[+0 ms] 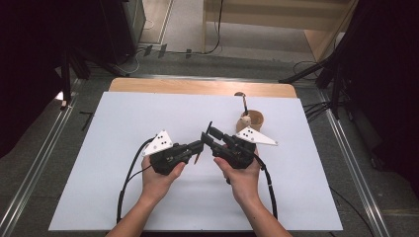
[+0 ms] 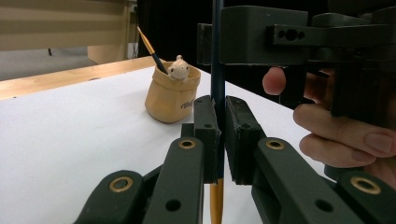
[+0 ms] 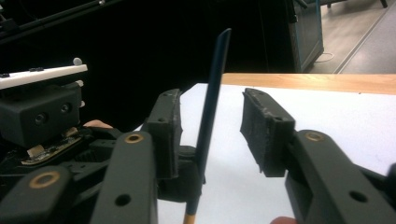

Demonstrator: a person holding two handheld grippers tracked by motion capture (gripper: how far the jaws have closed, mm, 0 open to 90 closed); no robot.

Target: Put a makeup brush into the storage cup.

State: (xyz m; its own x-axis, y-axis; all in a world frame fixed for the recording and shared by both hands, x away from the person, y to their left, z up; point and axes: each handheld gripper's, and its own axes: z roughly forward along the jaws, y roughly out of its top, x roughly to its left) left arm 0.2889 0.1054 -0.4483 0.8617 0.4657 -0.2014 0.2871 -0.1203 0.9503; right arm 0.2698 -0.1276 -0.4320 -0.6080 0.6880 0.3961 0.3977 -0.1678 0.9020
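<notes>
Tan pouch (image 2: pixel 170 100) on the white table (image 1: pixel 123 138) holds one brush (image 2: pixel 152 50) and a small figurine (image 2: pixel 179 69). Left gripper (image 2: pixel 217 135) is clamped on a dark-blue brush (image 2: pixel 217 56), while right gripper (image 3: pixel 212 130) gapes around it, not touching.

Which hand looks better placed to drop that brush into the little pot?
Probably the right gripper: it is nearer the pot, and its open fingers flank the brush that the left gripper clamps.
</notes>
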